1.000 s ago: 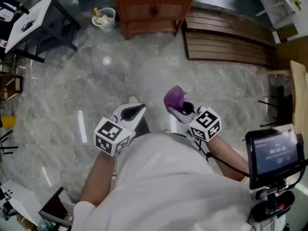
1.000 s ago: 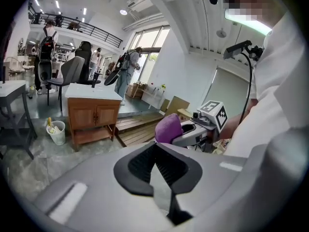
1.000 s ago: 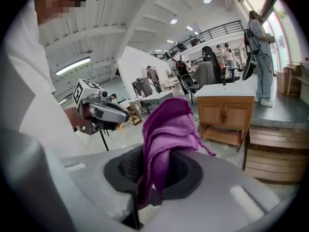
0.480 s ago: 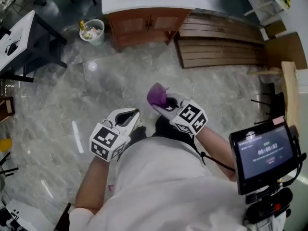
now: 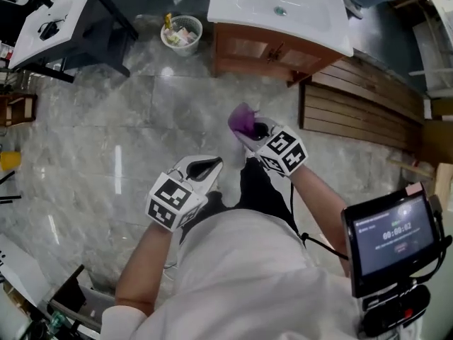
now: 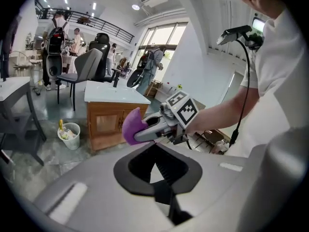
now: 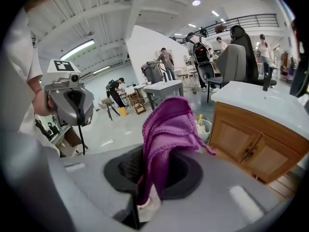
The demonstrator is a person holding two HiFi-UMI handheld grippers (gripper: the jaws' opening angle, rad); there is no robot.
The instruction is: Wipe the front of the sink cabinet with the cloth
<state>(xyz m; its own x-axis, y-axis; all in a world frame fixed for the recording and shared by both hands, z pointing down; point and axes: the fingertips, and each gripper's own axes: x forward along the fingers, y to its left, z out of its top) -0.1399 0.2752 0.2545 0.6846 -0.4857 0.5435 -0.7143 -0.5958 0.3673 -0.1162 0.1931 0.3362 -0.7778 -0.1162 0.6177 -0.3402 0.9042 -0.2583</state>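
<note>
your left gripper (image 5: 204, 167) hangs low at your side, jaws drawn together on nothing. to its right, your right gripper (image 5: 249, 129) is clamped on the purple cloth (image 5: 243, 119), which bunches up above the jaws. the sink cabinet (image 5: 263, 52) stands ahead across the floor (image 5: 141, 133), well apart from the cloth, wooden front facing you. the right gripper is the nearer one, so i judge the cloth must travel forward, a little rightward, to meet that front.
</note>
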